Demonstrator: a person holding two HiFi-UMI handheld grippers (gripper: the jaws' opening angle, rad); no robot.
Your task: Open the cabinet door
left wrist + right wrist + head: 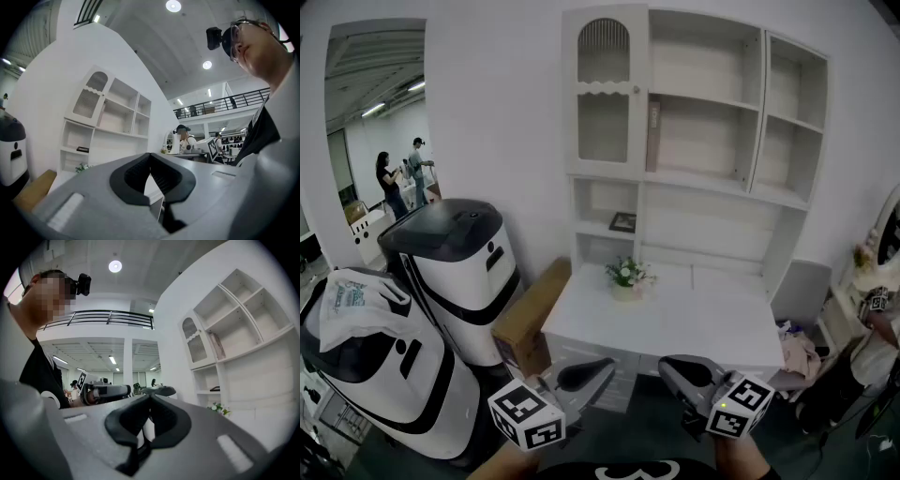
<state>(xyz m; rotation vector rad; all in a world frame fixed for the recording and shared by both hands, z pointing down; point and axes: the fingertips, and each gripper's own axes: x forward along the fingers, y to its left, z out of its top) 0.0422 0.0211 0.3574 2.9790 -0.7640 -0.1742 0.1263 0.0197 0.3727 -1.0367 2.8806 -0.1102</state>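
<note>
Pressed together pad to pad on the left gripper, with nothing pinched. Same on the right gripper, dark jaws shut and empty. Both low on the near side of the front edge of the white desk surface, each with one marker cube of black and white squares.

One arched white cabinet door with ribbed panes, shut, at the upper left of the white shelf unit along the back edge of the surface. One small knob on its right side. Well apart from both grippers.

Counted elsewhere:
- one small pot of white flowers near the back left corner of the surface
- one dark framed picture in the compartment under the door
- one upright book-like slab just right of the door
- one brown cardboard carton leaning at the left edge of the surface
- two rounded white-and-black machines left of the carton, with one white plastic bag on the nearer
- two people far off through the opening at left, and a third cut off by the right edge, beside another marker cube

No brand readable anywhere. Print on the bag too small to read. White mark on the black shirt at the bottom edge, cut off and unreadable.
</note>
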